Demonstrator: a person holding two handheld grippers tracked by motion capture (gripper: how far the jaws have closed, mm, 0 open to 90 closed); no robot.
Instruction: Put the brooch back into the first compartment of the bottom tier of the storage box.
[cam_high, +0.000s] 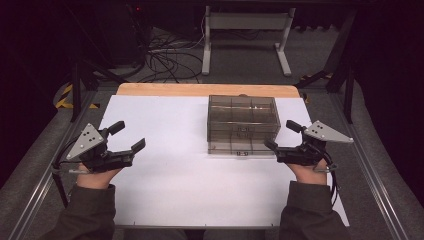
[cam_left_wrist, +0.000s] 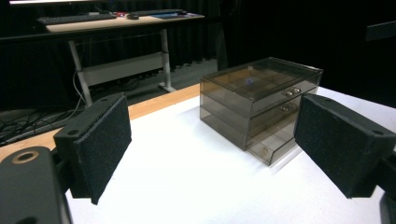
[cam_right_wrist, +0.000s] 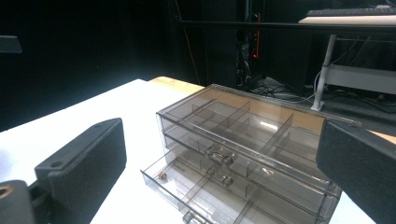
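Glossy clear smoky plastic drawer box (cam_right_wrist: 243, 154) on matt white tabletop (cam_high: 165, 190).

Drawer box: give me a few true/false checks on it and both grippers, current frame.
1. The bottom drawer of the drawer box is pulled partly out. True.
2. The left gripper is shut on a drawer knob. False: its jaws are apart, holding nothing, away from the box.
3. The right gripper is open beside the box. True.
4. The box is opaque white. False: it is smoky transparent, dividers visible through it.
5. The box stands on a white table surface. True.
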